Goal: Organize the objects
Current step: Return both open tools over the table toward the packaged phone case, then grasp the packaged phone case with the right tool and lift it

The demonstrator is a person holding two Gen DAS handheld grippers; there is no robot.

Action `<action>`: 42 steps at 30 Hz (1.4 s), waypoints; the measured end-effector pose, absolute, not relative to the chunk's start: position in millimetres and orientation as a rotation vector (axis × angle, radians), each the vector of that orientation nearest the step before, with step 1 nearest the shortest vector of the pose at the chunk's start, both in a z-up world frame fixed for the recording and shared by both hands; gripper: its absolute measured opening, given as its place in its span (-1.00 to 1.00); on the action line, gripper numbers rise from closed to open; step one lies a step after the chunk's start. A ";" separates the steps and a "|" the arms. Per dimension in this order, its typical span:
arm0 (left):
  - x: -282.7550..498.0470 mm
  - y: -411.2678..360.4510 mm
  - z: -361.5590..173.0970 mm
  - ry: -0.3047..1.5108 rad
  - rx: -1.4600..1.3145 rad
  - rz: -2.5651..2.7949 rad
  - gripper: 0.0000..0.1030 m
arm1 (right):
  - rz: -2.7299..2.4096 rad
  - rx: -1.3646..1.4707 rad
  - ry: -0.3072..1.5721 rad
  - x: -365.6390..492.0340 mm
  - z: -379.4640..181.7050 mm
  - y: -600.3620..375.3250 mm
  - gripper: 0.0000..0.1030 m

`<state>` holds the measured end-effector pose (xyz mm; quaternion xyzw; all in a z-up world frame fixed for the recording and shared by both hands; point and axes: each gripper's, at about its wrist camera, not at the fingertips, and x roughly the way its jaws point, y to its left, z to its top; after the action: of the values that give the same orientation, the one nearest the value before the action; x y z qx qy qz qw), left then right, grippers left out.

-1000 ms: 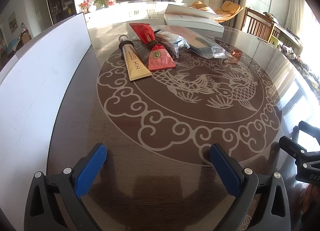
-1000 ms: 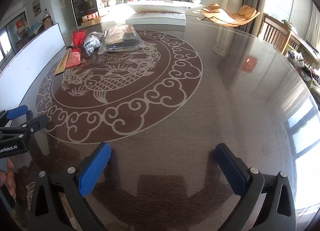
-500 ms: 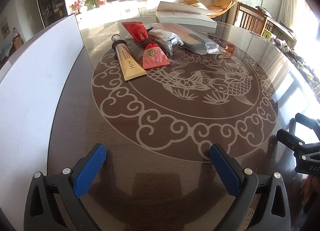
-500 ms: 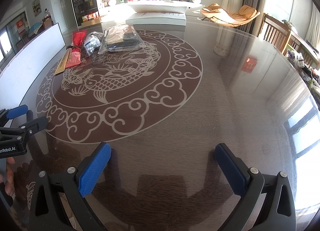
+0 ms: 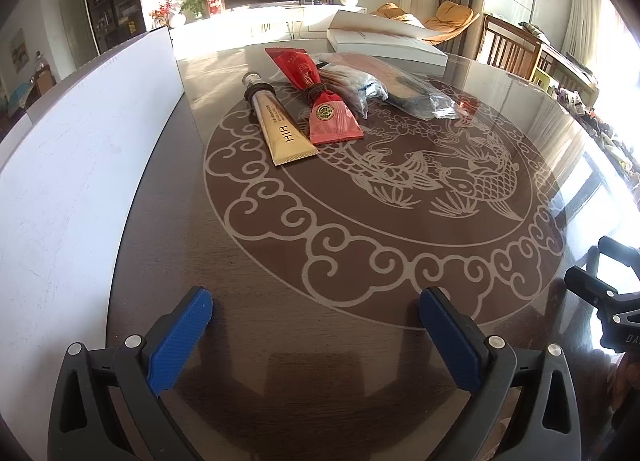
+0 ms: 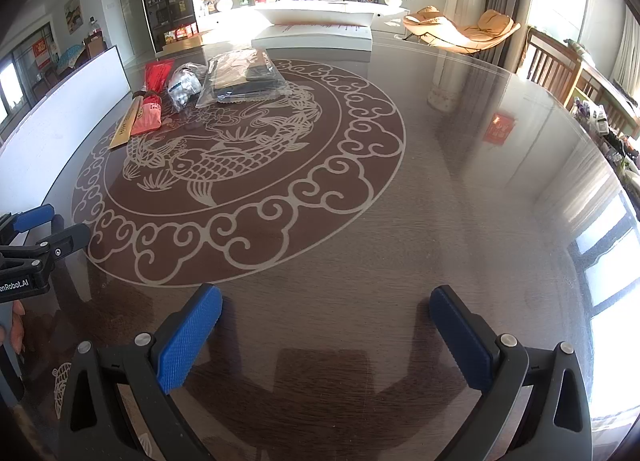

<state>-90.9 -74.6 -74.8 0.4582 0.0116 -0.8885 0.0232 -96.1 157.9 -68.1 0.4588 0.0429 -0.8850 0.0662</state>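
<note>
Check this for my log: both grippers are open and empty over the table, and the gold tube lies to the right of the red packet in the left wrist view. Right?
Not quite. In the left wrist view the gold tube lies to the left of the red packet, touching it. The rest holds: the left gripper and right gripper are open and empty over the table.

Flat on the table's fish medallion (image 5: 400,181) lie a gold tube (image 5: 280,129), touching it a red knotted packet (image 5: 320,101), then a clear beaded bag (image 5: 356,85) and a dark-filled clear pouch (image 5: 416,93) alongside.
</note>
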 end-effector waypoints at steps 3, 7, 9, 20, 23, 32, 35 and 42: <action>-90.9 -74.6 -74.8 0.036 1.418 -2.751 1.00 | -2.581 1.416 0.153 -111.4 -67.3 154.4 1.00; -90.9 -74.6 -74.7 0.036 1.419 -2.751 1.00 | -2.578 1.322 0.168 -159.4 -42.3 140.5 1.00; -90.9 -74.6 -74.8 0.036 1.419 -2.751 1.00 | -2.565 1.285 0.187 -197.3 -28.1 124.4 1.00; -90.9 -74.0 -74.9 0.037 1.419 -2.751 1.00 | -2.429 1.488 0.245 -359.6 -49.4 16.4 1.00; -90.9 -74.1 -74.9 0.037 1.419 -2.751 1.00 | -2.394 1.552 0.298 -371.6 -66.4 0.9 0.99; -91.8 -72.0 -75.6 0.037 1.419 -2.751 1.00 | -2.464 1.522 0.232 -317.9 -64.4 40.9 0.52; -91.7 -72.5 -75.5 0.037 1.419 -2.751 1.00 | -2.522 1.495 0.200 -267.8 -64.6 69.0 0.53; -91.7 -72.4 -75.4 0.037 1.418 -2.751 1.00 | -2.639 1.432 0.145 -128.6 -62.0 142.5 0.53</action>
<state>-91.7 -72.4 -75.4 0.4582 0.0121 -0.8885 0.0232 -128.6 142.5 -62.0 0.4752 0.0481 -0.8759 0.0676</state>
